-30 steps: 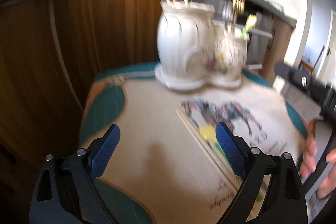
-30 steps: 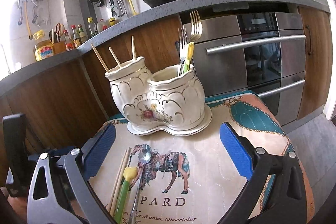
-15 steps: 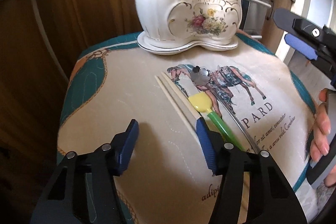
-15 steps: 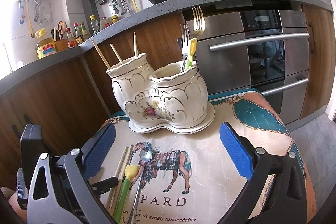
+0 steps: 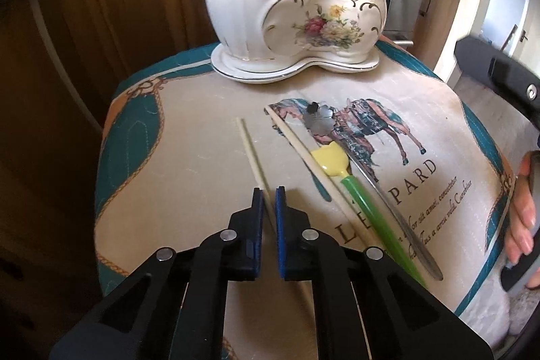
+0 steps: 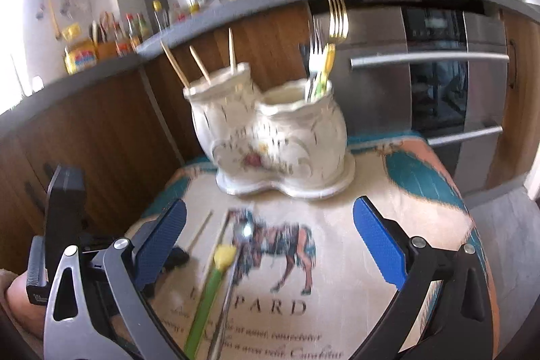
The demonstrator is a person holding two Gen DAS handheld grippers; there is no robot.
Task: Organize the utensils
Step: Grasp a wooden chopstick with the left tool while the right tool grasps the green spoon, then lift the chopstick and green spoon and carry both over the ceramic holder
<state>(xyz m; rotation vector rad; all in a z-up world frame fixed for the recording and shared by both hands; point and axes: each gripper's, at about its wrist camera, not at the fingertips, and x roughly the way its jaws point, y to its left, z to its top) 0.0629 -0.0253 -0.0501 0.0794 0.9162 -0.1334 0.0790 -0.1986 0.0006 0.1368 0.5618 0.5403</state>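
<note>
My left gripper [image 5: 269, 191] is shut on a pale chopstick [image 5: 251, 152] that lies on the horse-print cloth [image 5: 189, 157]. A second chopstick [image 5: 303, 154], a green-handled yellow spoon [image 5: 357, 188] and a metal spoon [image 5: 319, 120] lie just right of it. The white two-pot ceramic holder [image 5: 290, 5] stands at the far end, with chopsticks [image 6: 202, 66] in its left pot and forks [image 6: 337, 19] in its right pot. My right gripper [image 6: 270, 245] is open and empty above the cloth; the view is blurred.
Wooden cabinets [image 5: 101, 5] rise behind the small table, with an oven [image 6: 435, 73] at the right. A countertop [image 6: 236, 19] above carries pans and bottles. The table's edges drop off on all sides.
My left gripper moved down and forward and closed on the leftmost chopstick, which now lies apart from the other one. My right gripper shifted, blurring its view.
</note>
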